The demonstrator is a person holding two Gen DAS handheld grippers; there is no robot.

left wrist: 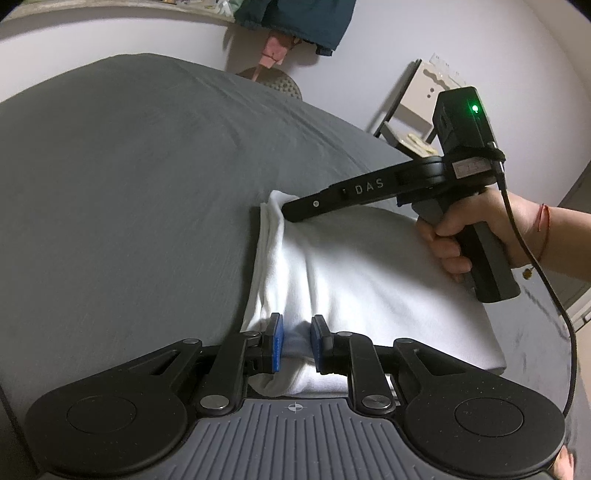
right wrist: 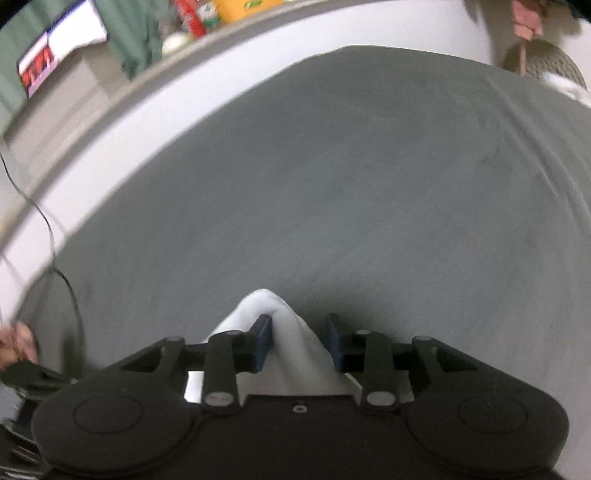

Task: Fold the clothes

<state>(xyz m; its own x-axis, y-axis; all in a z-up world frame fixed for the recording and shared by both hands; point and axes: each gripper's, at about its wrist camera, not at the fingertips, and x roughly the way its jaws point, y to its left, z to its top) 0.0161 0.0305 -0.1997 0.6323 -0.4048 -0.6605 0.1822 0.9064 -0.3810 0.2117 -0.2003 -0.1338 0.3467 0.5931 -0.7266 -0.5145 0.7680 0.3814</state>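
A white garment point(left wrist: 362, 273) lies folded on the grey bed sheet point(left wrist: 129, 177). My left gripper point(left wrist: 297, 332) has its blue pads on either side of the garment's near edge, with a bunch of cloth between them. My right gripper point(left wrist: 286, 210) reaches in from the right at the garment's far corner. In the right wrist view the right gripper point(right wrist: 301, 332) has a peak of white cloth point(right wrist: 275, 317) between its blue pads, which stand a little apart around it. The right wrist view is blurred.
The grey sheet point(right wrist: 332, 184) spreads wide to the left and beyond the garment. A white wall, a hanging dark teal garment point(left wrist: 295, 18) and a small shelf unit point(left wrist: 417, 107) stand past the bed. A black cable point(left wrist: 546, 288) trails from the right gripper's handle.
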